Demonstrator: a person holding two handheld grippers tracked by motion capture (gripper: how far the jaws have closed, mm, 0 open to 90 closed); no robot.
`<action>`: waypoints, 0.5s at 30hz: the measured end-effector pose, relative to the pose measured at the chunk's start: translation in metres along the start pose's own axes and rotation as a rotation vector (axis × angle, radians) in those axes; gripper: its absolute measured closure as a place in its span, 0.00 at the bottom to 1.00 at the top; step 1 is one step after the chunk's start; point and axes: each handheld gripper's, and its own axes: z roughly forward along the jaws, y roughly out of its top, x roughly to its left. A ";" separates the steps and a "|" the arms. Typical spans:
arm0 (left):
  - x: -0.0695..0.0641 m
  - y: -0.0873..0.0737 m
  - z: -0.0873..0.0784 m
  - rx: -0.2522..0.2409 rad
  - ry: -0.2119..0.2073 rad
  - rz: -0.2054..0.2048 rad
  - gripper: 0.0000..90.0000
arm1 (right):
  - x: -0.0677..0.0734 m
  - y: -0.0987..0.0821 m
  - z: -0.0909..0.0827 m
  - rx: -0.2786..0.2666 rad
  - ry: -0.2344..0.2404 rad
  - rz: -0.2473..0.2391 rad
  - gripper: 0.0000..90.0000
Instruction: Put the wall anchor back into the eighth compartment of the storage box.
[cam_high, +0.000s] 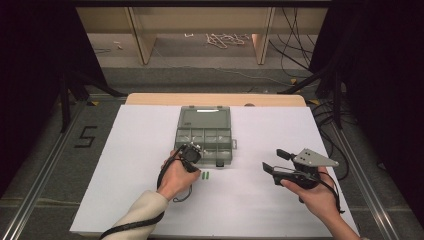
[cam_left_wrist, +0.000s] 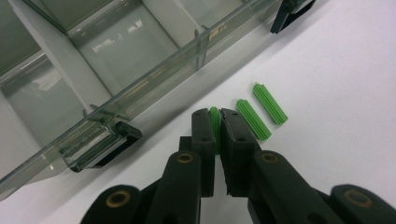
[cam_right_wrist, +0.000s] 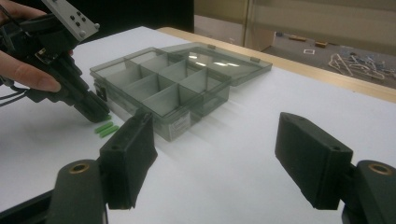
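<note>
I am clenching my left claw (cam_left_wrist: 217, 122) on one green wall plug (cam_left_wrist: 215, 125) lying on the table just in front of the open compartment box (cam_high: 204, 134), which is sitting toward the far edge. I am holding my right claw (cam_right_wrist: 224, 154) released and empty near the right edge. Two more green plugs (cam_left_wrist: 261, 111) are still lying beside the first, and no plug that I can see is in the box, so the sorting looks barely begun.

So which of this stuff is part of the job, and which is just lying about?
In the job:
- green plug clamped in the left claw
- two loose green plugs
- open compartment box

Lying about:
- rope on floor
- floor cables
</note>
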 end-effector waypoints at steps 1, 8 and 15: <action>0.000 0.000 -0.001 0.000 0.001 0.000 0.94 | 0.000 0.000 0.000 0.001 -0.001 -0.001 0.32; -0.001 0.000 -0.008 -0.033 0.003 0.000 0.94 | 0.001 0.000 -0.002 0.017 0.002 0.013 0.32; -0.004 0.003 -0.020 -0.088 0.006 0.009 0.94 | 0.001 0.001 -0.002 0.018 0.001 0.013 0.32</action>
